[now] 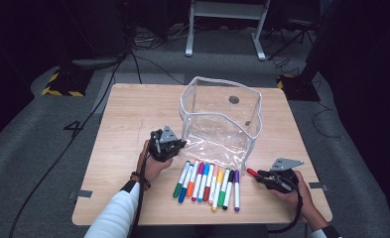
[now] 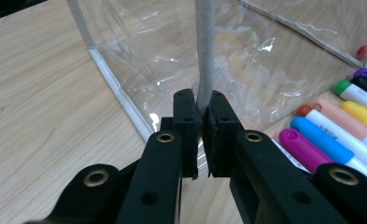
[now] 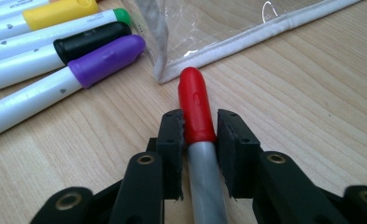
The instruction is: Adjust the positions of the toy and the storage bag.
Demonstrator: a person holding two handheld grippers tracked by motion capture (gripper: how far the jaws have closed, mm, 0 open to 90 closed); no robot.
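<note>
High view: left gripper (image 1: 175,145) pinching the clear zip pouch (image 1: 221,121) by its rim; right gripper (image 1: 260,177) clamping a red-capped marker (image 1: 252,172).

Left gripper view: jaws clamping the white rim (image 2: 204,70).

Right gripper view: jaws gripping the marker, cap pointing ahead toward the pouch corner (image 3: 172,70).

Bright tabletop, dark surroundings, soft focus

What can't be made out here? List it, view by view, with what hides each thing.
- Right gripper view: the red-capped marker's rear end, hidden between the right gripper's jaws and cut off by the bottom edge.
- Left gripper view: the markers' barrels, cut off by the right edge.
- High view: marker print, too small.
- High view: the pouch's contents, unclear behind glare.
</note>
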